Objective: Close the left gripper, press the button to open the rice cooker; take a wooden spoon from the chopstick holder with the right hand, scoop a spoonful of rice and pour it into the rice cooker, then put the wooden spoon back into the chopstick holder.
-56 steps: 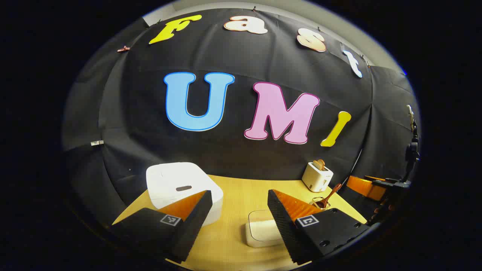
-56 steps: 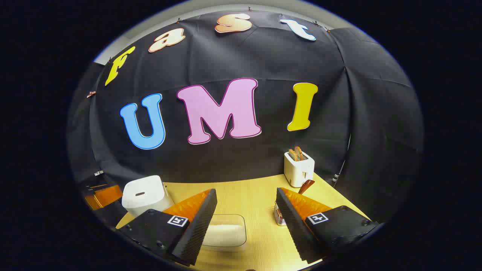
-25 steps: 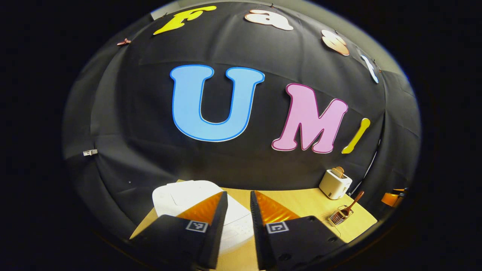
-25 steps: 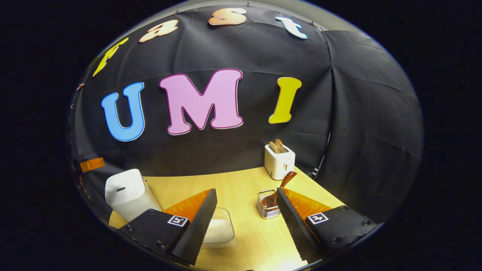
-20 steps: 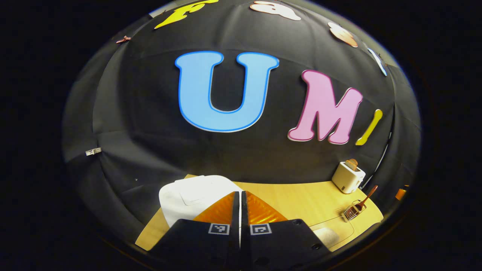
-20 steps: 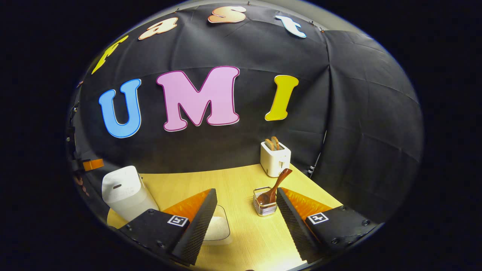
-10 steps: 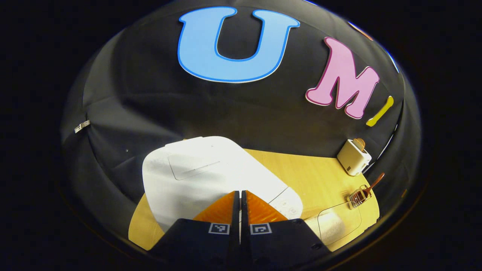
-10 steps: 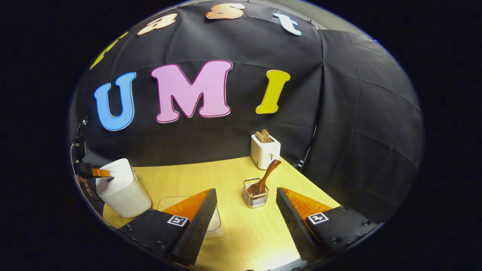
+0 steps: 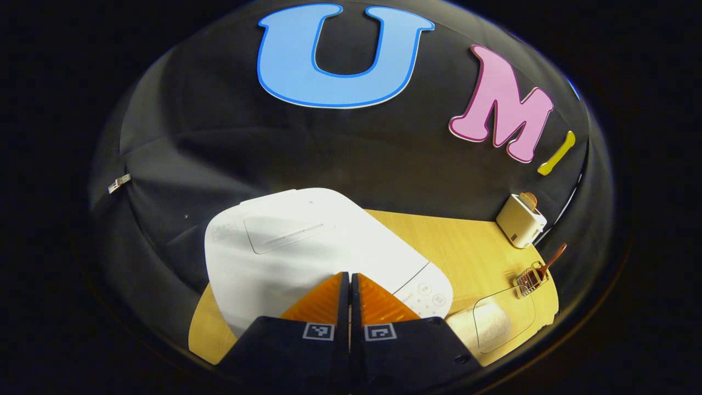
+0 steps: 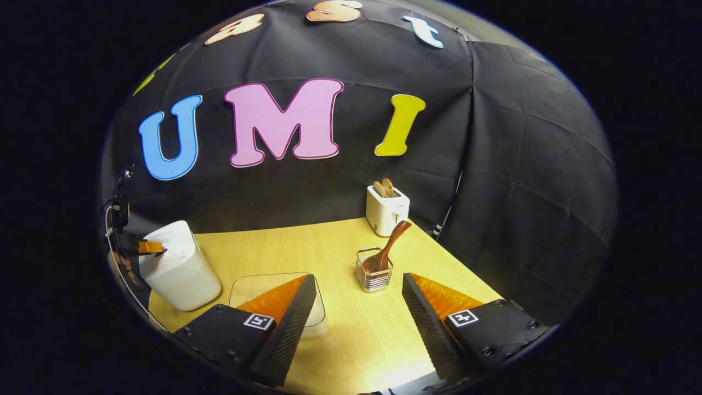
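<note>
- Pale wooden table [image 10: 307,241] is standing against the black cloth wall and carrying everything.
- Rice cooker [image 9: 296,247], white and lid down, is sitting at the table's left end; in the right gripper view it [image 10: 178,271] is showing far left.
- Left gripper [image 9: 349,285] is hanging over the cooker's front edge, its jaws pressed together on nothing; whether it is touching the cooker, I cannot tell.
- Clear tub of rice [image 9: 496,323] is lying just right of the cooker.
- Chopstick holder [image 10: 374,274], farther right of the cooker, is keeping the wooden spoon [image 10: 390,241] leaning inside.
- Right gripper [image 10: 359,299] is hovering with jaws wide apart, empty, near the holder.
- Toaster [image 10: 387,208] is standing beyond the holder.
</note>
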`<state>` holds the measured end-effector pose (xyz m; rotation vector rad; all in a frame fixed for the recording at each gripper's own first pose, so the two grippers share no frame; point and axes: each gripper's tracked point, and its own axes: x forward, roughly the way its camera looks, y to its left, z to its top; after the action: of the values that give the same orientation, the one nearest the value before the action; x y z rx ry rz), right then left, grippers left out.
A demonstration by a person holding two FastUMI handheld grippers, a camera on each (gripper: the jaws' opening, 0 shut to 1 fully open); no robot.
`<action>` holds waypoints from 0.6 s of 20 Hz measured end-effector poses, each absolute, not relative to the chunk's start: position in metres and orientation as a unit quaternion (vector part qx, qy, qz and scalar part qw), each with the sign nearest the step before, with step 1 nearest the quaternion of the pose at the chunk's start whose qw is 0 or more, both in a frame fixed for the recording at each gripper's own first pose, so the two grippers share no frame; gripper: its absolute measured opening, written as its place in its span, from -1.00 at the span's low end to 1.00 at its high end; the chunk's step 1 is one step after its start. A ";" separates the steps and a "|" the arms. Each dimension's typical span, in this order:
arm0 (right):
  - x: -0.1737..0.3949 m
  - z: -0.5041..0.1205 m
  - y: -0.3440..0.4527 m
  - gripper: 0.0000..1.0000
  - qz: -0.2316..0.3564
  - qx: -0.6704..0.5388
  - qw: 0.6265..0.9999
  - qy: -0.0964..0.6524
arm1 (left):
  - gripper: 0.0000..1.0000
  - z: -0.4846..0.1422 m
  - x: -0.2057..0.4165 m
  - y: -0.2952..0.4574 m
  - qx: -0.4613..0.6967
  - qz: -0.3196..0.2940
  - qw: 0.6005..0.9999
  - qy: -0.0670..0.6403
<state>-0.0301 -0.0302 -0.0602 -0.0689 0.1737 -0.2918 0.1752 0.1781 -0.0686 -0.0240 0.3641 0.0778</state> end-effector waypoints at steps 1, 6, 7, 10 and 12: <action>-0.031 -0.062 -0.029 0.97 -0.145 -0.035 0.985 0.090 | -0.88 -0.069 0.171 0.177 -0.008 0.036 0.982 0.184; -0.054 -0.056 -0.033 0.96 -0.150 -0.065 0.983 0.084 | -0.88 -0.061 0.174 0.176 0.000 0.031 0.985 0.170; -0.054 -0.055 -0.037 0.96 -0.150 -0.070 0.983 0.081 | -0.88 -0.052 0.172 0.175 0.002 0.035 0.987 0.156; -0.041 -0.056 -0.043 0.95 -0.138 -0.049 0.986 0.078 | -0.89 -0.007 0.161 0.169 0.011 0.056 0.994 0.094; -0.027 -0.049 -0.048 0.95 -0.122 -0.048 0.989 0.068 | -0.88 0.027 0.155 0.169 0.021 0.077 0.995 0.053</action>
<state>-0.0272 -0.0480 -0.0487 -0.0961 0.1371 -0.2457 0.1546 0.1690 0.0269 0.0422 0.1054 0.1542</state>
